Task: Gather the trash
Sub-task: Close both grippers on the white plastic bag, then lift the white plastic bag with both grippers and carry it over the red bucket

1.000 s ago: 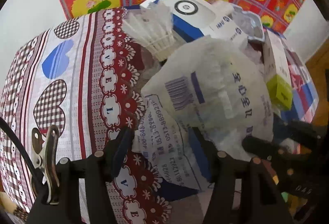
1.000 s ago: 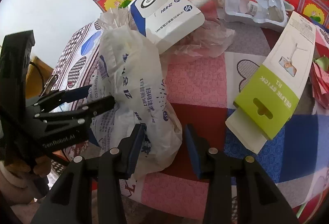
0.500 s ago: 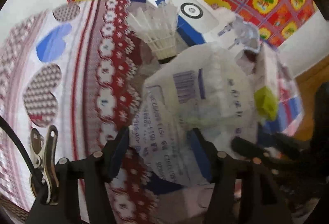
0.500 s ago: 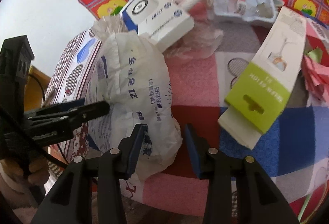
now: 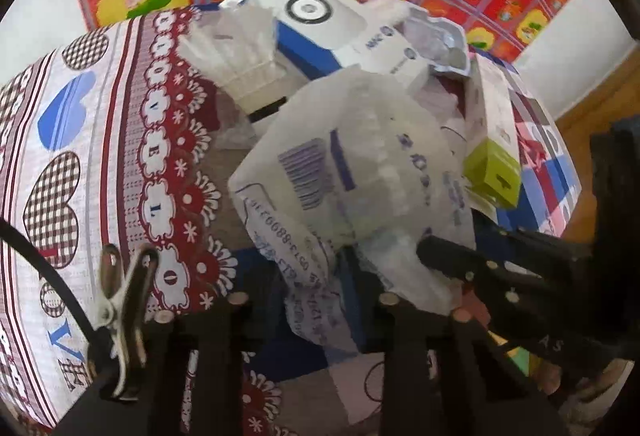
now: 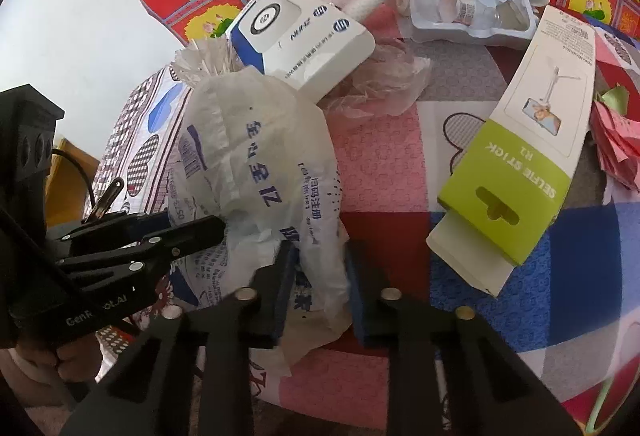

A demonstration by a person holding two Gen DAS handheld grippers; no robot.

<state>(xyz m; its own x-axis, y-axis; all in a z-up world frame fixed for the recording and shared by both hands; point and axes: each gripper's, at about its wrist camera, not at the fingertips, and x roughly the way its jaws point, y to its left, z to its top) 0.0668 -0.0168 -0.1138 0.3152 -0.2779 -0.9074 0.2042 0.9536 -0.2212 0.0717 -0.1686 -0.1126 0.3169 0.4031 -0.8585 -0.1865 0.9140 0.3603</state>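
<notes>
White plastic bag (image 6: 264,172) pinched at its near edge by both grippers, ready to take in trash.

Both jaws are closing on the film: the left gripper (image 5: 312,300) has the bag's printed edge between its pads, and the right gripper (image 6: 320,276) is pinching a fold of the same bag just beside it. The bag lies on the patterned cloth (image 6: 380,164); behind it sit a white and blue box (image 6: 304,40) marked "ZHHN", crumpled clear wrap (image 6: 380,84) and a plastic tray (image 6: 472,12), and to its right a green and white box (image 6: 516,156) reading "SELFIE STICK R1". The bag carries blue Chinese print, a barcode (image 5: 306,176) and a phone number I cannot read in full. Judging by this, the step is securing the bag; next it likely needs spreading open, with care not to tear the thin film.
</notes>
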